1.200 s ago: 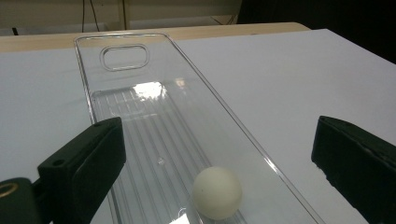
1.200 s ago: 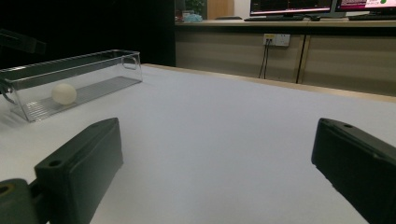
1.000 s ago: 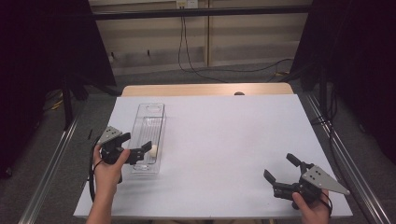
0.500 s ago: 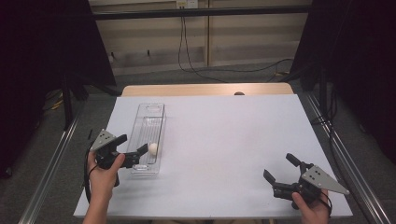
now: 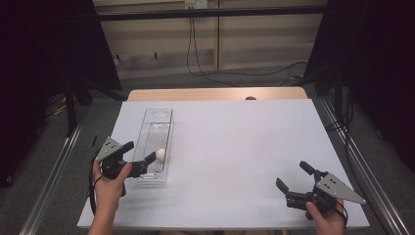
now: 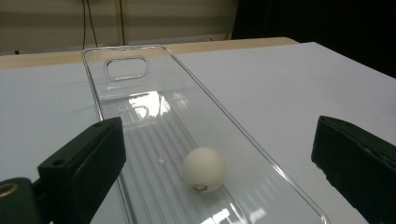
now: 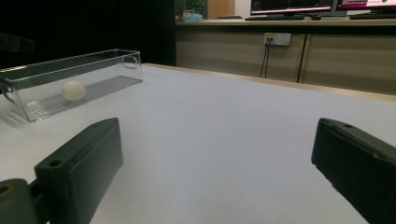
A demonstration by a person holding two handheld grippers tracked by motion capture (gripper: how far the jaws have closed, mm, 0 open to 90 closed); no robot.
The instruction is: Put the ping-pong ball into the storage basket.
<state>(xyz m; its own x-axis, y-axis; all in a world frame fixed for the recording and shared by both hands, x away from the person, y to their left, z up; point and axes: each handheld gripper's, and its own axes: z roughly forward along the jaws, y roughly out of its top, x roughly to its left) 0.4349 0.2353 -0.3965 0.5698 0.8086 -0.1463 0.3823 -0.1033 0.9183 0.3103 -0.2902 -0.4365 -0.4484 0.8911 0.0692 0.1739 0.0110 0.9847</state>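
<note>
White ball (image 6: 204, 169) is sitting inside the clear tray (image 5: 147, 147), near the close end. The left gripper (image 5: 136, 157) is hanging right at that close end, with its jaws standing wide apart and holding nothing. In the left gripper view the ball is lying straight ahead, at about 12 o'clock, between the two jaws but a little way past them. The tray is long and thin, and its long side is running away from the gripper toward 12 o'clock, so the ball could roll that way. The right gripper (image 5: 293, 180) is resting far off at the tray's 4 o'clock, also wide open and empty. The left one is much nearer to the ball. My guess is that the left gripper is the one to reach for it.
</note>
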